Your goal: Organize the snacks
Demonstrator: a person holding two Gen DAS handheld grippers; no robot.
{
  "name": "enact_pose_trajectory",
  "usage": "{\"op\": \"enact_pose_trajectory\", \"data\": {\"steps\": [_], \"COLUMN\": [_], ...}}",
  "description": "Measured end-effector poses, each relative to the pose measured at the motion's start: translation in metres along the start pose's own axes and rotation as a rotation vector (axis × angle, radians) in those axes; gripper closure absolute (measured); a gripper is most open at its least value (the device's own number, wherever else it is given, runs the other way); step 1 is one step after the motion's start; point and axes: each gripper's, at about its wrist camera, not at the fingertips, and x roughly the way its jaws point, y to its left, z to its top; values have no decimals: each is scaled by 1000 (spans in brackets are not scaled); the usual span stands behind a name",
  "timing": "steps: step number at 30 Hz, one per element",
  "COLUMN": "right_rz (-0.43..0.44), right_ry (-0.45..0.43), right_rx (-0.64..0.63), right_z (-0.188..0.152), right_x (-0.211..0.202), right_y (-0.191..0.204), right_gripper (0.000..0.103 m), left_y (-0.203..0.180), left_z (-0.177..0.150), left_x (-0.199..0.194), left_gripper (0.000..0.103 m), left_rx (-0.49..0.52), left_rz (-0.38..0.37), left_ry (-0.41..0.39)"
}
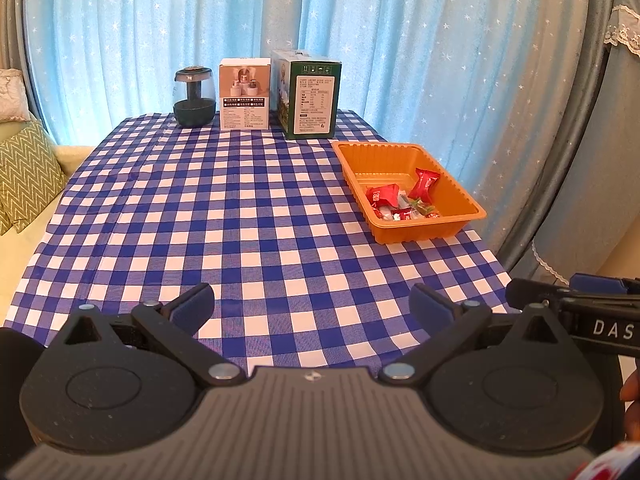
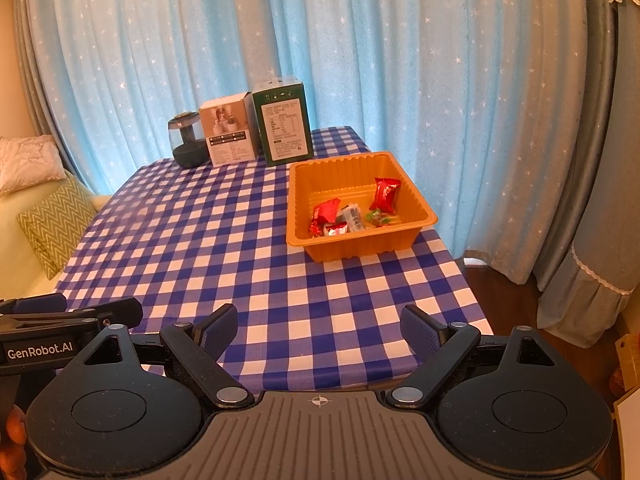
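Note:
An orange plastic tray [image 1: 464, 216] [image 2: 416, 200] sits near the table's right edge. Inside it lie several wrapped snacks: red packets [image 1: 424, 184] [image 2: 384, 194] and smaller mixed ones [image 1: 400, 210] [image 2: 340, 220]. My left gripper [image 1: 312, 306] hangs open over the near part of the blue-and-white checked cloth, nothing between its fingers. My right gripper [image 2: 318, 328] is also open and empty, above the table's near right corner. Each gripper shows at the edge of the other's view: the right gripper [image 1: 576, 304], the left gripper [image 2: 72, 316]. Both stand well short of the tray.
At the table's far edge stand a dark glass jar [image 1: 194, 96] [image 2: 188, 140], a white box [image 1: 244, 94] [image 2: 230, 134] and a green carton [image 1: 310, 94] [image 2: 284, 122]. Blue star curtains hang behind. A sofa with cushions [image 1: 28, 172] lies left. Wooden floor [image 2: 504, 292] shows right.

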Motion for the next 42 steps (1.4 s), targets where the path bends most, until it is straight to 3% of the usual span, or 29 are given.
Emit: {"op": "enact_pose_trajectory", "data": {"steps": [42], "right_rz": [-4], "right_ry": [1], "right_rx": [4], "right_z": [-3], "right_x": [4], "right_y": [-6], "right_gripper": [15], "left_y": [3], "left_z": [-6], "left_x": [4], "left_gripper": [0], "left_rx": [7], "left_rz": [-19], "left_ry": [3]}}
